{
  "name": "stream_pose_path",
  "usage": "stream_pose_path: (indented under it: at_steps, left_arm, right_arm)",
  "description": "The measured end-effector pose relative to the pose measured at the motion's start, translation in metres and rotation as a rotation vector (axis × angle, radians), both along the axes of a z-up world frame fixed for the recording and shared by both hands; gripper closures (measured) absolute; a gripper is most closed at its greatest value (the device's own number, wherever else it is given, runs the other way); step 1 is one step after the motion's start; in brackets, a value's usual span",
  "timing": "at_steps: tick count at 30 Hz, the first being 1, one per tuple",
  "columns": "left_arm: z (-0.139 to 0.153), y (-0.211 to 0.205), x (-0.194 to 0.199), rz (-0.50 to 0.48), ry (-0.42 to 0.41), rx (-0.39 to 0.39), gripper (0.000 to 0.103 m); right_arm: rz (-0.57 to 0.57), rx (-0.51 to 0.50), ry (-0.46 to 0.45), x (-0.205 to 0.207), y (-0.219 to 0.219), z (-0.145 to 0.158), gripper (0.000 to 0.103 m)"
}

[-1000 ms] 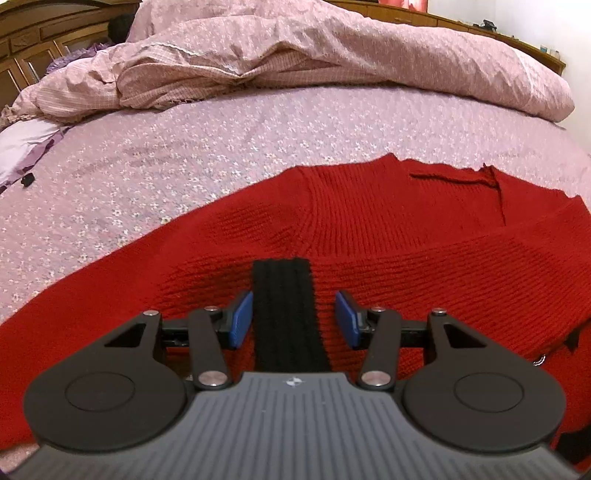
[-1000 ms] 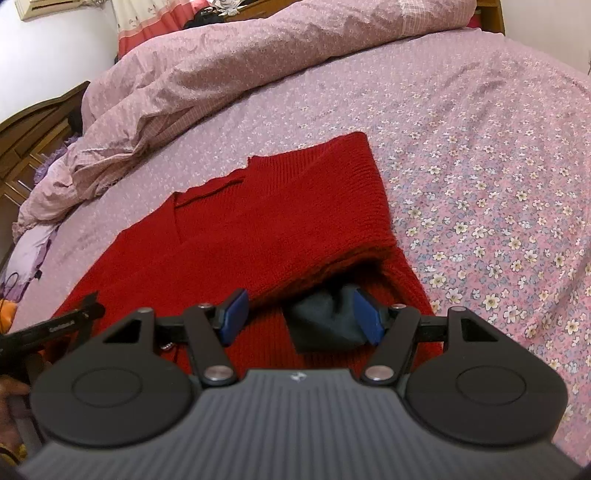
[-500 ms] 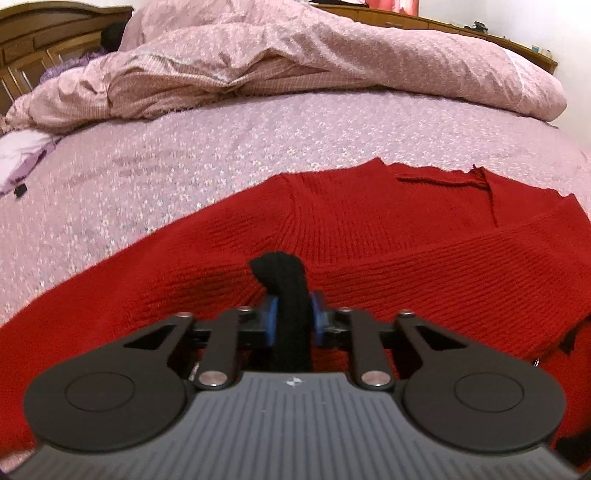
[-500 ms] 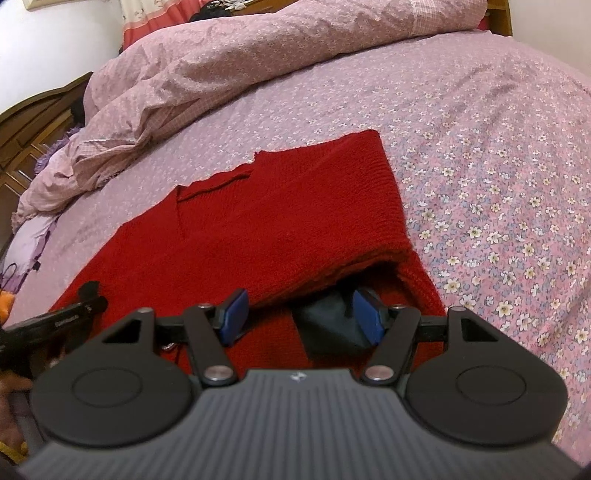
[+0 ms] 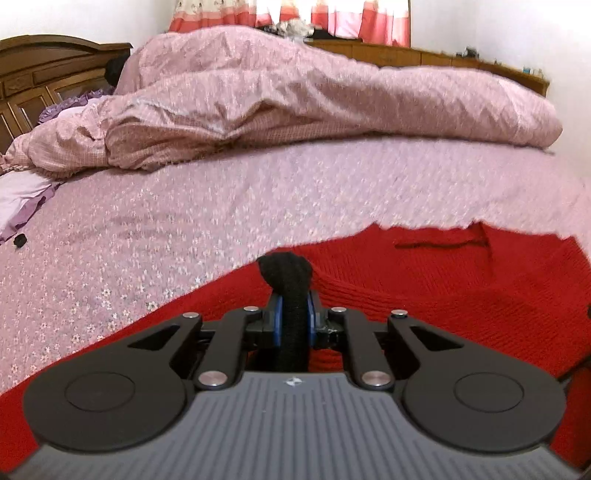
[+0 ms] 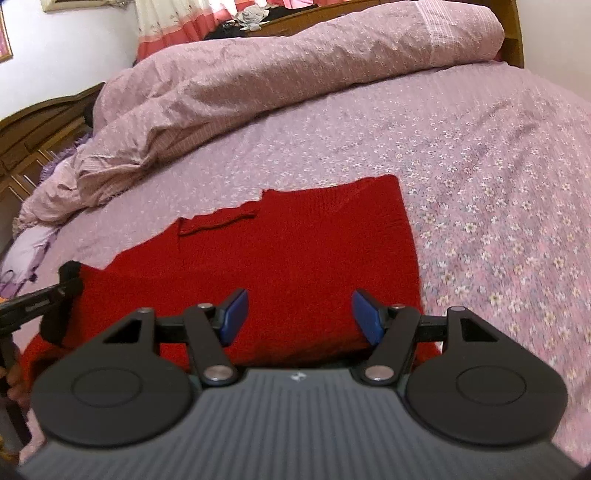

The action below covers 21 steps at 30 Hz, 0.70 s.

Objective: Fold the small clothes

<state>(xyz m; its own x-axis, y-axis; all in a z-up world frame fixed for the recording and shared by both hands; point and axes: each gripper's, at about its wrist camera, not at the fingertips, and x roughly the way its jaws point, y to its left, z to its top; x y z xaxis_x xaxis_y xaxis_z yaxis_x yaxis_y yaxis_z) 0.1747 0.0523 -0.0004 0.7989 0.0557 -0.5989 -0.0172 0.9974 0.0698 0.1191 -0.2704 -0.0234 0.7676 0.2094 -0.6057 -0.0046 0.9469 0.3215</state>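
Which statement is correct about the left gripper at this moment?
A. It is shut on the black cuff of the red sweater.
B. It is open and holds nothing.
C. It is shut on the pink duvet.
A: the left gripper is shut, its blue pads pinching the black cuff of the red sweater.

I see soft, even indoor light; the curtain (image 5: 332, 16) glows overexposed. Fisheye bends the bed's (image 6: 480, 166) far edge, and motion blur smears its right edge.

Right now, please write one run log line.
left gripper: shut on black cuff | right gripper: open over red sweater
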Motion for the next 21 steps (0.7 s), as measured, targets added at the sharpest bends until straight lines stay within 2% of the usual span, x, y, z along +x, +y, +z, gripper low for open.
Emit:
stream_pose_path:
  at_steps: [3, 6, 9, 13, 17, 21]
  left_arm:
    - [-0.013, 0.001, 0.007, 0.004, 0.035, 0.025, 0.087]
    - [-0.026, 0.004, 0.01, 0.017, 0.061, 0.047, 0.084]
    - [-0.029, 0.006, 0.009, 0.036, 0.051, 0.073, 0.068]
    - [-0.025, 0.015, 0.008, 0.084, 0.042, 0.141, 0.06]
    - [-0.013, 0.034, -0.001, 0.126, 0.048, 0.102, 0.058]
    - [-0.001, 0.053, -0.021, 0.17, 0.057, 0.032, 0.048]
  right_arm:
    - [-0.007, 0.013, 0.01, 0.003, -0.001, -0.002, 0.039]
    - [0.01, -0.034, 0.005, 0.006, 0.002, -0.004, 0.039]
    - [0.018, -0.044, 0.035, 0.013, 0.001, -0.014, 0.04]
    - [0.029, -0.059, 0.029, 0.016, 0.002, -0.024, 0.04]
    - [0.044, -0.091, 0.012, 0.014, 0.005, -0.026, 0.04]
    - [0.032, -0.074, 0.016, 0.013, 0.004, -0.024, 0.04]
